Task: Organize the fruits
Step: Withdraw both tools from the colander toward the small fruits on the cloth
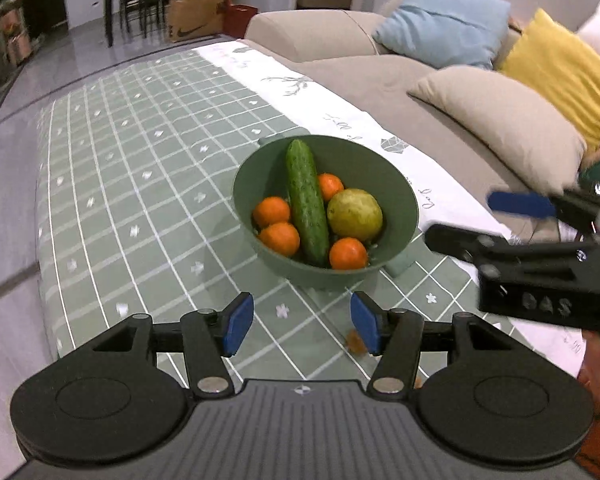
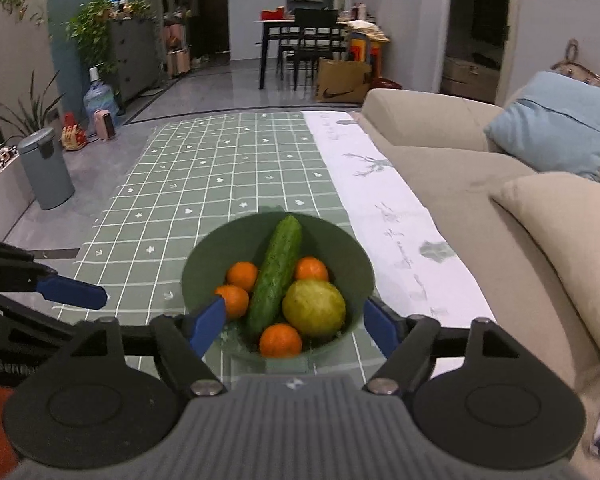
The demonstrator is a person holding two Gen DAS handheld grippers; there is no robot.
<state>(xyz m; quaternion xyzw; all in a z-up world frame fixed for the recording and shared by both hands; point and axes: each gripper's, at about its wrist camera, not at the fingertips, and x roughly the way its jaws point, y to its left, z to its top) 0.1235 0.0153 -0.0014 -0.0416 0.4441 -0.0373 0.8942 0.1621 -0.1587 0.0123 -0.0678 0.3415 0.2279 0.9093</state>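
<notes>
A green bowl (image 1: 396, 188) stands on the green checked tablecloth (image 1: 140, 184). It holds a cucumber (image 1: 306, 200), a yellow-green pear (image 1: 354, 214) and several oranges (image 1: 280, 238). My left gripper (image 1: 300, 326) is open and empty, just short of the bowl's near rim. My right gripper (image 1: 476, 220) comes in from the right beside the bowl. In the right wrist view the bowl (image 2: 352, 256) sits between the open fingers of my right gripper (image 2: 294, 326), with cucumber (image 2: 276, 276), pear (image 2: 314, 308) and oranges (image 2: 280, 340) inside. The left gripper (image 2: 72, 292) shows at the left.
A beige sofa (image 1: 360, 68) with blue (image 1: 444, 24), yellow and beige cushions runs along the table's right side. A white cloth strip (image 2: 380, 196) covers the table edge near it. A small orange scrap (image 1: 356, 342) lies on the cloth. A grey bin (image 2: 46, 168) stands on the floor at left.
</notes>
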